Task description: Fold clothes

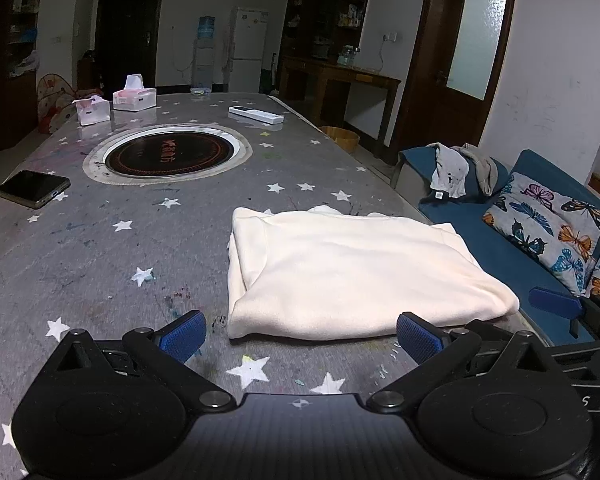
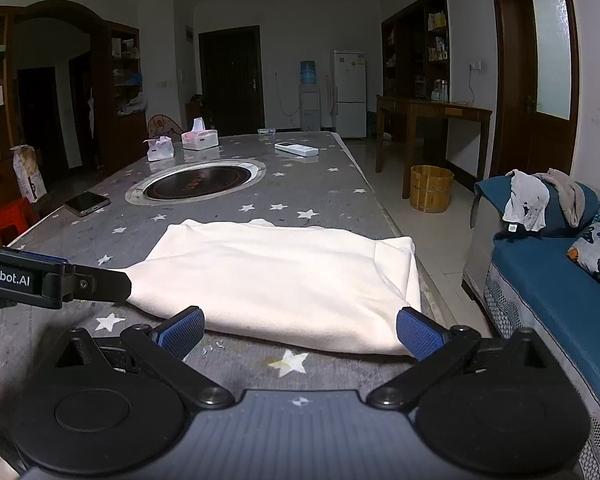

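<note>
- Phone (image 1: 34,188) lies at the table's (image 1: 100,248) left edge.
- Left gripper (image 1: 300,336): jaws spread wide, nothing between them; it sits just short of the near left corner of the garment.
- Cream garment (image 1: 348,272), folded into a flat rectangle, lies on the star-patterned table near its right edge.
- Right gripper (image 2: 300,334): jaws wide, empty, at the garment's near right edge.
- Blue sofa (image 2: 540,280) stands right of the table.

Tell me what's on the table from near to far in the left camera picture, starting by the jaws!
Cream folded garment → dark phone → round black hotplate → white remote → tissue box.
</note>
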A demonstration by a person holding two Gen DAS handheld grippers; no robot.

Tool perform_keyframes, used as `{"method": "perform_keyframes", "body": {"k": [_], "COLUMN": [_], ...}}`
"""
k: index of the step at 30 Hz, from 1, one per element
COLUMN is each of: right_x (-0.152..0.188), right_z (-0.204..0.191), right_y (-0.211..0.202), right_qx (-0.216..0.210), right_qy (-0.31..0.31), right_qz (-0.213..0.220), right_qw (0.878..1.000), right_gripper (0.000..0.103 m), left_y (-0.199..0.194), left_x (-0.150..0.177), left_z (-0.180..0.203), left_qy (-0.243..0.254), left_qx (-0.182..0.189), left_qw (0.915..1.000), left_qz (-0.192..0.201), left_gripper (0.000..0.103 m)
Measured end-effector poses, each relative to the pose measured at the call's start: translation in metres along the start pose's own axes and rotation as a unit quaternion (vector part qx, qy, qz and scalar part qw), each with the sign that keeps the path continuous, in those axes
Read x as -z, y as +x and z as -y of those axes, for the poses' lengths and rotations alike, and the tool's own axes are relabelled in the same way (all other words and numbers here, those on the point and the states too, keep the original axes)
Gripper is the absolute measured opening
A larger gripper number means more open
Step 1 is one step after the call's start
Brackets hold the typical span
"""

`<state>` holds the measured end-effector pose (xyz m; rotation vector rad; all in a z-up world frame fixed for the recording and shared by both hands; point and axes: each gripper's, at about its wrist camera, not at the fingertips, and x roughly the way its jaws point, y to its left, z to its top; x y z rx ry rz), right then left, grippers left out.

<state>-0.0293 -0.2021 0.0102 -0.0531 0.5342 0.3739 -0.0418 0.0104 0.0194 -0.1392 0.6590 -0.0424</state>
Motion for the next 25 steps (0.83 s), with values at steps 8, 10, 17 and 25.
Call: {"method": "perform_keyframes", "body": {"k": [8, 10, 17, 25], "right_x": [0.005, 0.006, 0.010, 0.013], "right_z": [-0.001, -0.002, -0.004, -0.006], "right_y": [-0.006, -0.007, -0.012, -0.014], "right_qx": [-0.003, -0.004, -0.008, -0.012], "right_qy": [-0.002, -0.002, -0.002, -0.003], "right_qz": [-0.002, -0.001, 0.000, -0.003], "right_qw": [1.000, 1.000, 1.000, 1.000], "right_gripper": [0.103, 0.103, 0.103, 0.103], "left_y": [-0.003, -0.005, -0.008, -0.008], "left_x": [0.004, 0.005, 0.007, 0.010], "left_z": [0.003, 0.004, 0.007, 0.008], "left_qy": [0.000, 0.001, -0.002, 0.005], "left_qx": [0.001, 0.001, 0.002, -0.003], "left_qw": [1.0000, 1.0000, 1.0000, 1.0000], "left_qz": [0.000, 0.001, 0.005, -0.002], "left_gripper": [0.103, 0.103, 0.103, 0.103]}}
